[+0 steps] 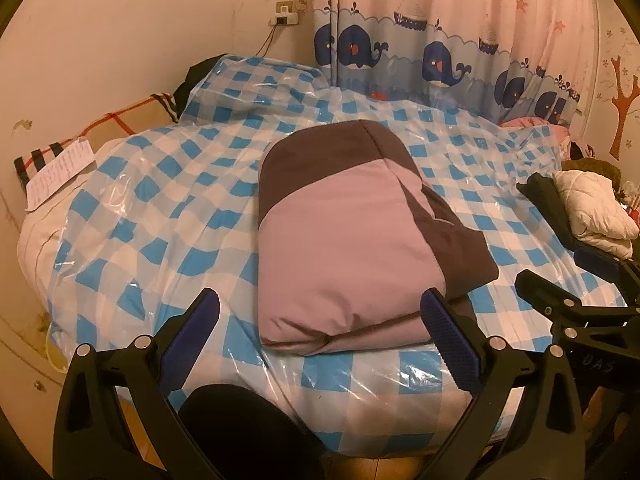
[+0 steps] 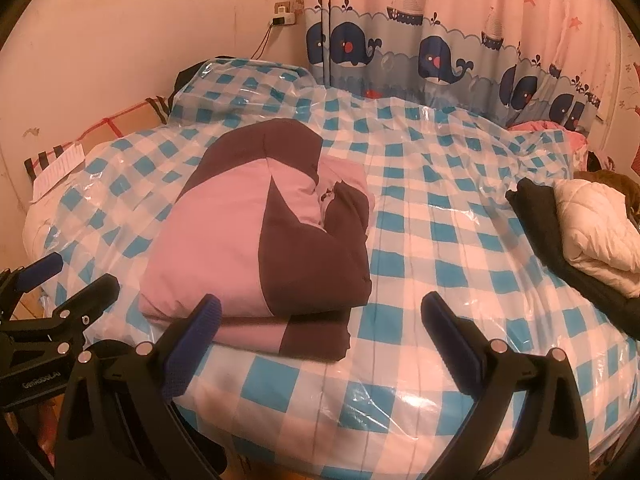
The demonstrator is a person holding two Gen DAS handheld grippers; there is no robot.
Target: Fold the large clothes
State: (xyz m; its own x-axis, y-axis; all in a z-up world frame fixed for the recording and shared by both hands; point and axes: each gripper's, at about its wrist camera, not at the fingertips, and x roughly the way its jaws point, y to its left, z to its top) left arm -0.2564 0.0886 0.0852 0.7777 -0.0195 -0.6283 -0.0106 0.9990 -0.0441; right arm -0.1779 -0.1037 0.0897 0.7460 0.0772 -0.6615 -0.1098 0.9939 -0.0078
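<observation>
A bed [image 1: 168, 208] wears a blue-and-white checked cover under clear plastic sheeting. Behind it hangs a curtain [image 1: 440, 40] printed with whales and sailboats. A wall socket [image 1: 286, 14] with a trailing cord sits left of the curtain. A paper sheet [image 1: 60, 178] lies on a plaid pillow [image 1: 120, 120] at the bed's left edge.
</observation>
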